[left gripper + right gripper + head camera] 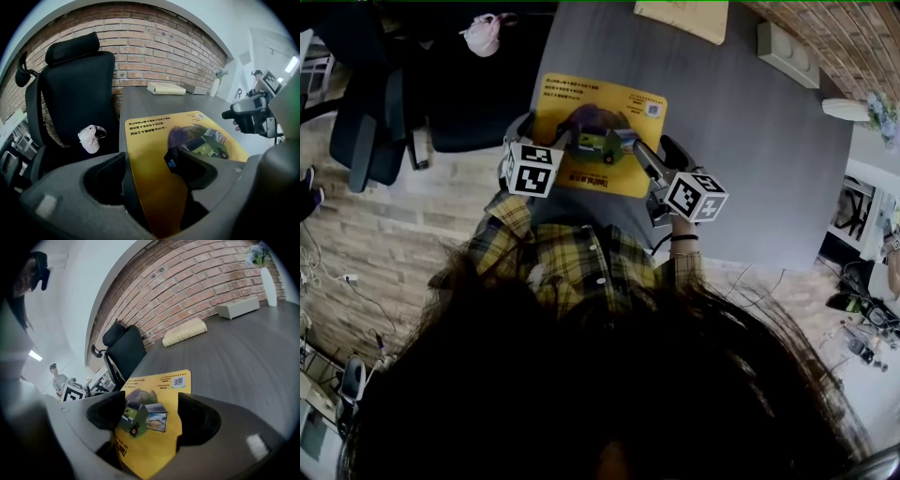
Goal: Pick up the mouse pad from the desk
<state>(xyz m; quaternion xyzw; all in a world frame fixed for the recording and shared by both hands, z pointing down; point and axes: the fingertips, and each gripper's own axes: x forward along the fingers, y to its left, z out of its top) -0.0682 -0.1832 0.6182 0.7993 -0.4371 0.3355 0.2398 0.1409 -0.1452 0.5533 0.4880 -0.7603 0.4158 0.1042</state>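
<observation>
The yellow mouse pad (600, 103) with a printed picture lies flat on the dark grey desk (741, 141), near its front edge. My left gripper (565, 141) is over the pad's left part and my right gripper (637, 148) over its right part. In the left gripper view the pad (159, 131) fills the gap between the jaws of the left gripper (147, 168), which stand apart. The right gripper view shows the same: the pad (164, 385) runs between the separated jaws of the right gripper (152, 411). Each gripper's body hides the pad's near edge.
A black office chair (441, 94) stands left of the desk with a pink object (483, 36) on its seat. A cream book (684, 19) and a grey box (787, 52) lie at the desk's far side, by the brick wall. A white vase (268, 282) stands at the far right.
</observation>
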